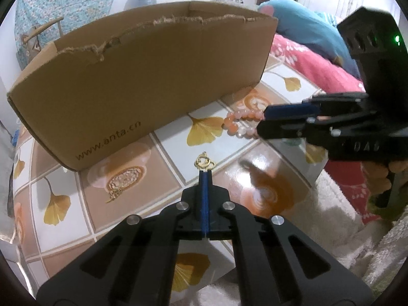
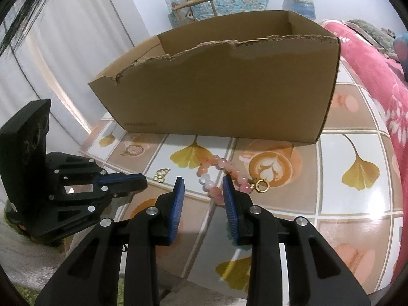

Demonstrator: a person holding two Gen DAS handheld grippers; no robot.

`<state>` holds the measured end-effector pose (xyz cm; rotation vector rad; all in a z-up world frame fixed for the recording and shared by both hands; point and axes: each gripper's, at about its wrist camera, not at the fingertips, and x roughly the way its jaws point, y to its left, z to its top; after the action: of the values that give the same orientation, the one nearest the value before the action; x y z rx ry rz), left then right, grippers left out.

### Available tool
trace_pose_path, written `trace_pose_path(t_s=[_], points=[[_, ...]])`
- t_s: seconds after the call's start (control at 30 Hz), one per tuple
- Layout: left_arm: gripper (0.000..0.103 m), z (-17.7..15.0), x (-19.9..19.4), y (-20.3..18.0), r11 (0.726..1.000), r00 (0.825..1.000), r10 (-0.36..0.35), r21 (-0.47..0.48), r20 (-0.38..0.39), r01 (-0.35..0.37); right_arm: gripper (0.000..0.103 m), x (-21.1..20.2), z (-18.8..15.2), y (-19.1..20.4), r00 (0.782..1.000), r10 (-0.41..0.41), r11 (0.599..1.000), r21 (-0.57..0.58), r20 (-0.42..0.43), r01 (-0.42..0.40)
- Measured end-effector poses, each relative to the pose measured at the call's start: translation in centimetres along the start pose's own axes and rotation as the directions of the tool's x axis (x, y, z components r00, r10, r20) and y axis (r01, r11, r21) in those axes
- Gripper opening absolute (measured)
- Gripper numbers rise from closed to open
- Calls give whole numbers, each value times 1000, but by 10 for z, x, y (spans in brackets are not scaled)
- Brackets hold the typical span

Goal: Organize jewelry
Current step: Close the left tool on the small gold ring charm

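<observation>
Black gripper (image 2: 202,191) — blue pads (image 2: 178,204)

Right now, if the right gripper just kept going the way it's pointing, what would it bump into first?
Most likely the pink bead bracelet, which lies on the table straight ahead of the right gripper, between its open fingertips. Beyond it stands the cardboard box. Depth is hard to judge.

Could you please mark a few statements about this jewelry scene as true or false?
1. The cardboard box is open-topped, with a torn front edge. True.
2. The right gripper is shut. False: it is open, its tips at the bead bracelet.
3. The bead bracelet lies inside the box. False: it lies on the patterned table cover in front of the box.
4. The left gripper is shut. True.
</observation>
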<state>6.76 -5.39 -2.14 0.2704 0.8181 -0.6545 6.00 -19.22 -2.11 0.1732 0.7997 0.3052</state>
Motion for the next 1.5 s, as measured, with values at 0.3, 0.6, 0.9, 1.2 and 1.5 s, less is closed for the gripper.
trace_pose_path(t_s=[0.3, 0.6, 0.9, 1.2, 1.5], points=[[13, 15, 11, 2, 1000, 1000, -16, -11, 14, 16, 31, 1, 1, 6, 1000, 11, 1000, -3, 1, -11], [13, 15, 20, 0, 1000, 1000, -7, 17, -20, 7, 31, 3, 0, 2, 1000, 17, 1000, 13, -2, -17], [12, 15, 20, -4, 999, 1000, 8, 42, -20, -7, 31, 4, 0, 0, 1000, 20, 1000, 17, 3, -20], [10, 14, 20, -5, 999, 1000, 8, 52, -10, -7, 31, 2, -1, -1, 1000, 15, 1000, 20, 4, -15], [10, 15, 9, -4, 999, 1000, 1, 52, 21, -2, 31, 1, 2, -2, 1000, 1, 1000, 21, 16, -1]])
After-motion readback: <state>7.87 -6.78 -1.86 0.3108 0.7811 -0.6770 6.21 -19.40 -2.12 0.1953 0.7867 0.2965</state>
